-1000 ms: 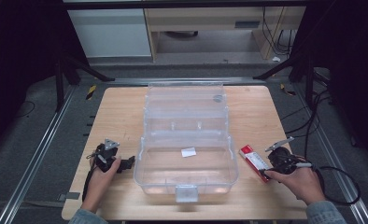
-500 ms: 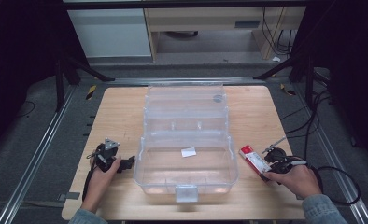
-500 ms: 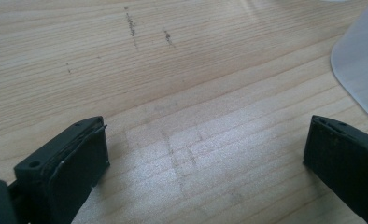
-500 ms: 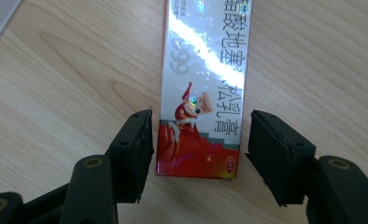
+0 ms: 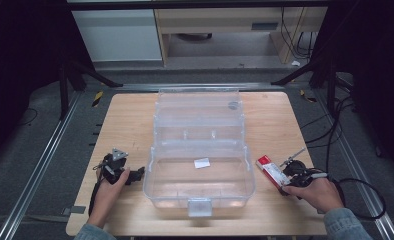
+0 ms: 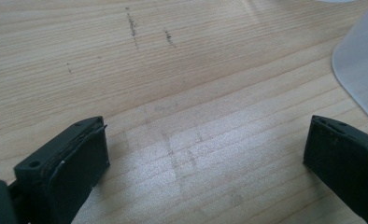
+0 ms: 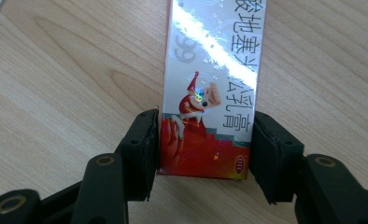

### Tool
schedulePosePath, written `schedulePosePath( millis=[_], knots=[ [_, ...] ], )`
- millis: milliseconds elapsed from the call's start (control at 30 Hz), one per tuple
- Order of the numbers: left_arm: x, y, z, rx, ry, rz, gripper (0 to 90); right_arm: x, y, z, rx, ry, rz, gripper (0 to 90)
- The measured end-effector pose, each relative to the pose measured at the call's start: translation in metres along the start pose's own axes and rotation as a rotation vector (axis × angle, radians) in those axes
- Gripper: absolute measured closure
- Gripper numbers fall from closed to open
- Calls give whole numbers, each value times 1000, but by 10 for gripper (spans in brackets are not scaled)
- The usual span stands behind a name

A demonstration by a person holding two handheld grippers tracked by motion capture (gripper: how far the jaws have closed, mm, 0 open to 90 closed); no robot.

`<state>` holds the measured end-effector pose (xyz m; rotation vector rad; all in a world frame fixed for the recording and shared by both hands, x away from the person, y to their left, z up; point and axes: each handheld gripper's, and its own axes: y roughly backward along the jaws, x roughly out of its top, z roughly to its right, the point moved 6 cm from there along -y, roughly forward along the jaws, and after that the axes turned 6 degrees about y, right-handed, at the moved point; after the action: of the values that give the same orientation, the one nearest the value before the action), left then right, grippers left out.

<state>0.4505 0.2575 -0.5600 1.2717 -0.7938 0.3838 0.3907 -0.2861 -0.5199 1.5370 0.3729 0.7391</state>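
The right gripper (image 7: 205, 140) has its jaws pressed against both long sides of a red-and-silver ointment carton (image 7: 212, 88) lying flat on the wooden counter (image 7: 56, 93); the carton's near end sits between them. The left gripper (image 6: 205, 154) holds its jaws wide over bare wood; a clear plastic storage box (image 5: 200, 150) lies just beyond its right jaw.

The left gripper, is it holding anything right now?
No, the left gripper is open, its jaws standing wide apart over bare wooden table with nothing between them.
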Motion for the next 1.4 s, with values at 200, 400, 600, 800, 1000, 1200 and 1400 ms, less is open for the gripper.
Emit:
schedulePosePath(
  millis=[200, 400, 600, 800, 1000, 1200, 1400],
  knots=[
    [0, 0, 0, 0, -1, 0, 0, 2, -1, 0, 3, -4, -22, 486],
    [1, 0, 0, -3, -4, -1, 0, 5, 0, 2, -4, 19, -22, 511],
    [1, -1, 0, -4, -5, -1, 0, 6, 17, 10, -30, 20, 65, 515],
    [1, -1, 0, -4, -5, -1, 0, 10, 43, 12, -44, 36, 143, 514],
    [1, -1, 0, -4, -3, 1, 0, 16, 65, 16, -64, 80, 205, 514],
    [1, -1, 0, -4, -2, 2, 0, 23, 82, 15, -59, 102, 274, 514],
    [1, -1, 0, -4, -3, 1, 0, 31, 97, 9, -59, 146, 316, 515]
  ],
)
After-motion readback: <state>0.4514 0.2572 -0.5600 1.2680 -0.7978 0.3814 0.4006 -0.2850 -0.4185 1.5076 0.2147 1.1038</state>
